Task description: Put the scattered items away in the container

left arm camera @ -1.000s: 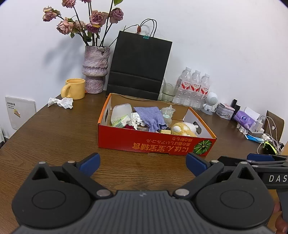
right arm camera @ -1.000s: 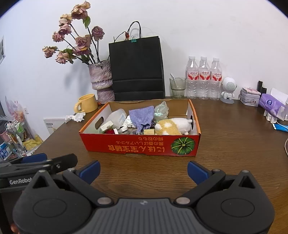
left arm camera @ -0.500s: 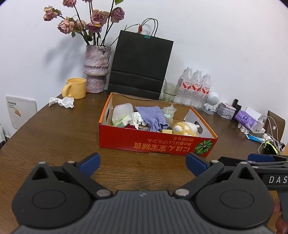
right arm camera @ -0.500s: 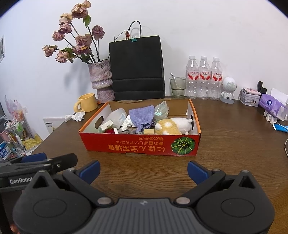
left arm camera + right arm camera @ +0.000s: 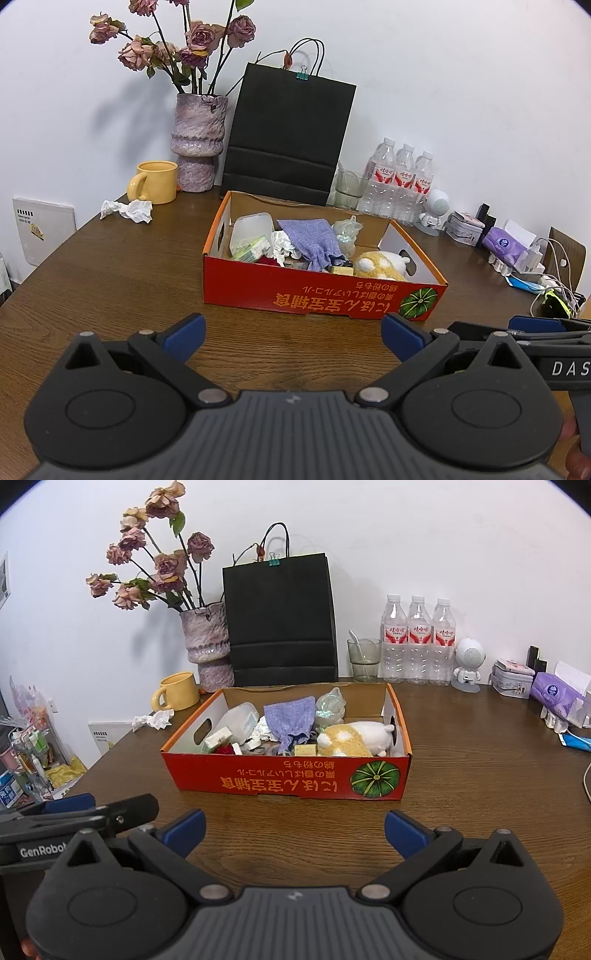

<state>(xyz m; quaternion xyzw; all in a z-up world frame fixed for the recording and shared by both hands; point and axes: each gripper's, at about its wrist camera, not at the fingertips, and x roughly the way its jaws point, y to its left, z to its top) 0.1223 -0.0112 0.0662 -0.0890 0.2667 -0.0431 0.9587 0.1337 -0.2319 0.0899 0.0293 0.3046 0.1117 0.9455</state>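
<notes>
We hold the left gripper [image 5: 293,332] and right gripper [image 5: 295,825] wide open and empty, near the box [image 5: 288,781]. The crumpled tissue [image 5: 127,211] lies outside it, forward-left beside the mug [image 5: 153,182], nearer the left gripper.

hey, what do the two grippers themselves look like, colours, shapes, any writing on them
Both match: the left gripper and right gripper each have a ribbed grey centre plate, two black round housings with triangular cut-outs, silver pivot pins and black arms ending in blue pads. Seen side-on from the other camera, the left one carries white "GenRobo" lettering and the right one shows "DAS". No cables or sleeves show.
</notes>
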